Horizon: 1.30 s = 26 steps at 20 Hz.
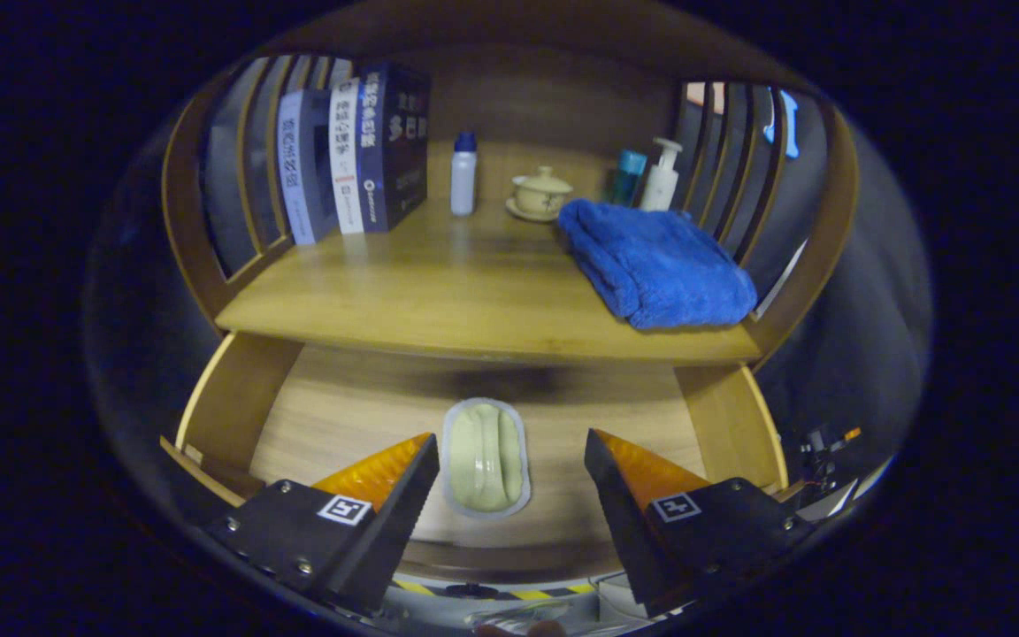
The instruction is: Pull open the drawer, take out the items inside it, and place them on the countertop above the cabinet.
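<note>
Drawer open, soap dish lying between my spread fingers

Drawer (341, 416) is standing pulled out below the desk (439, 301), and I am looking down into it along the gripper (511, 460). Its fingers are spread wide apart, released and pressing on nothing. A pale green soap dish (485, 457) with a light rim is lying on the wooden drawer floor, sitting in the gap between the two fingers and clear of both. I cannot tell how far above it the fingers are hanging.

On the desk above, a folded blue towel (658, 264) is resting toward the right front edge. Behind it a white pump bottle (662, 177) and a teal bottle (628, 175) are standing close together by the slatted side rail. A small lidded cup on a saucer (540, 195) is sitting just left of the towel's far corner, and a white bottle with a blue cap (463, 173) is standing upright left of that. A row of books (359, 150) is standing upright at the far left, leaning against the left slats.
</note>
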Tool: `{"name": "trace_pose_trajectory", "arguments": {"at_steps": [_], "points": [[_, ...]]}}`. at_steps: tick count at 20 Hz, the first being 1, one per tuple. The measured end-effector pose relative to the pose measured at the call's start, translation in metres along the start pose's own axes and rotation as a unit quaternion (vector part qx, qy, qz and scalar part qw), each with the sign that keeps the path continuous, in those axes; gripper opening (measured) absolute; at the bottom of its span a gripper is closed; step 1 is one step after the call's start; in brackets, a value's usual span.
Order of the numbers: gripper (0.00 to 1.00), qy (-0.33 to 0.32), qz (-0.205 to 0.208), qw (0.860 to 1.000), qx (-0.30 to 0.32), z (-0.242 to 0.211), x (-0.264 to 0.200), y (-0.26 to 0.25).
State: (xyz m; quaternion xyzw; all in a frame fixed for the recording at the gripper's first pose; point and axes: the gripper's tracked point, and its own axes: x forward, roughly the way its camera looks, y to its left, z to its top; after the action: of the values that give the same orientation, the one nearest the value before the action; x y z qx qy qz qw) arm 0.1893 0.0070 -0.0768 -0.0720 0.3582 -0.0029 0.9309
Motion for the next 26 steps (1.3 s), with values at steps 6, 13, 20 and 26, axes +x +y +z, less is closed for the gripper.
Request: {"name": "trace_pose_trajectory", "arguments": {"at_steps": [6, 13, 20, 26], "points": [[0.99, 0.056, 0.028, 0.997, 0.044, -0.019, 0.042, 0.012], [0.15, 0.063, 0.068, 0.993, 0.068, -0.025, 0.048, 0.023], [0.15, -0.011, 0.097, 0.995, 0.011, -0.02, 0.015, 0.033], [0.15, -0.175, 0.11, 0.978, 0.01, 0.01, -0.032, 0.036]]}}
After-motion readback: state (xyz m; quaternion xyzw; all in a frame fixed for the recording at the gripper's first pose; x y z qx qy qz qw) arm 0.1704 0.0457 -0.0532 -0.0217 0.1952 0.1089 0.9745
